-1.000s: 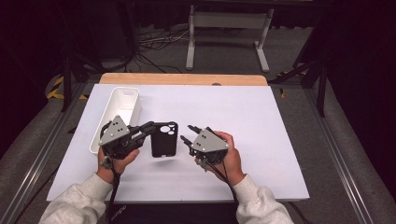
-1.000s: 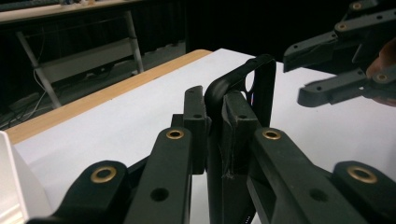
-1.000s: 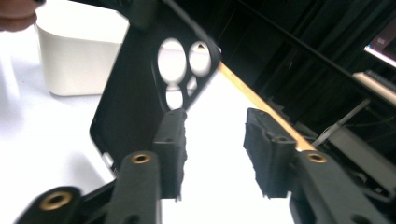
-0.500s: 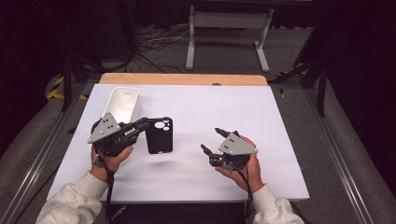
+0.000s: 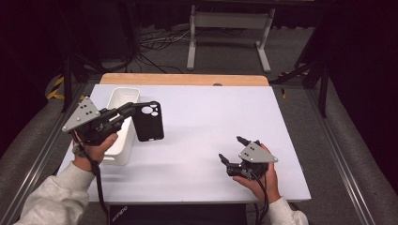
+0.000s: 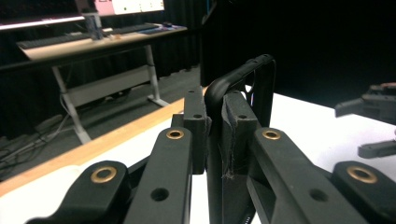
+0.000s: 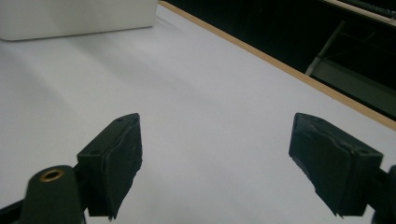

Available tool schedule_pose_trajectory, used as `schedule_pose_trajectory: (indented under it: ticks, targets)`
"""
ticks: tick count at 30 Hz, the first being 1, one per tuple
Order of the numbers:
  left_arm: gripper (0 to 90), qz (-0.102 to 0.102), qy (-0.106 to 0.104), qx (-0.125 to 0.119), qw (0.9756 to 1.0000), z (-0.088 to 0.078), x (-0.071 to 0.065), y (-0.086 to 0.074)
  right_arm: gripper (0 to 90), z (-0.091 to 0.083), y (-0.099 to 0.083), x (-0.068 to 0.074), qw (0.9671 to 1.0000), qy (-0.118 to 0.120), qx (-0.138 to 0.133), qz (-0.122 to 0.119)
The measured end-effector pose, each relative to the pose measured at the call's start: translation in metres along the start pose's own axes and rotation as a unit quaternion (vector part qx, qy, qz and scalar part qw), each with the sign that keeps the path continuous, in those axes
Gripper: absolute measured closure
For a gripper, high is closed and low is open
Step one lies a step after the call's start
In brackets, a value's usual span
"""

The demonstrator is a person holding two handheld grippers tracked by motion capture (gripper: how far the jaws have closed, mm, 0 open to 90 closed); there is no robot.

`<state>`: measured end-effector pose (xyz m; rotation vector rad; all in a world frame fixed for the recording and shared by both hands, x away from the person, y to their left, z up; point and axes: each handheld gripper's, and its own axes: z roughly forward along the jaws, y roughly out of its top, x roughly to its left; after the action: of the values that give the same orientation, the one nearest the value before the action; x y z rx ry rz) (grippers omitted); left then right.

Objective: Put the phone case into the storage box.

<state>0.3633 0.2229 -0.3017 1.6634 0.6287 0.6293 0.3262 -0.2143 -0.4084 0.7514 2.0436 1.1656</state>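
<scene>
A black phone case [image 5: 148, 121] hangs above the white table [image 5: 211, 112], held by its left edge in my left gripper [image 5: 133, 110], which is shut on it. In the left gripper view the case [image 6: 259, 86] stands edge-on between the two pads [image 6: 195, 121]. My right gripper [image 5: 233, 150] sits low over the table near the front right. Its jaws have just been opening and stand wide apart, pads [image 7: 119, 161] with nothing between them.
A white rectangular bin [image 5: 120, 124] stands at the table's left, just under and beside the left gripper; its wall [image 7: 79, 18] shows far off in the right gripper view. A wooden strip [image 5: 185, 79] runs along the far edge. A metal stand [image 5: 225, 33] is behind.
The left gripper has lifted the phone case off the table and carried it left toward the bin. The right gripper has let go, opened wide and drawn back to the front right.
</scene>
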Motion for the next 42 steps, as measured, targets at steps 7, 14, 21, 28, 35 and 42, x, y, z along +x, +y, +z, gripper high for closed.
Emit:
schedule_pose_trajectory:
  ticks: [7,14,21,28,35,42]
  targets:
    - [82.4,0.018,0.015,0.014,0.9996,-0.006,0.015,0.008,19.2,-0.001,-0.006,-0.002,0.9999,0.002,0.009,0.006]
    - [82.4,0.018,0.019,0.003,0.9997,-0.01,0.029,0.011,19.0,0.0,-0.007,-0.001,0.9999,0.006,0.009,0.007]
    - [82.4,0.017,0.032,-0.008,0.9993,-0.013,0.05,0.017,18.9,0.002,-0.008,-0.003,0.9999,0.008,0.008,0.008]
    - [82.4,0.023,0.039,-0.016,0.9988,-0.011,0.075,0.024,18.8,0.001,-0.007,-0.003,0.9999,0.009,0.005,0.009]
    - [82.4,0.023,0.053,-0.01,0.9983,-0.005,0.097,0.027,18.7,0.004,-0.007,0.0,0.9999,0.014,0.009,0.0]
    - [82.4,0.016,0.061,0.002,0.998,0.004,0.121,0.021,18.7,0.006,-0.009,0.0,0.9998,0.018,0.013,0.001]
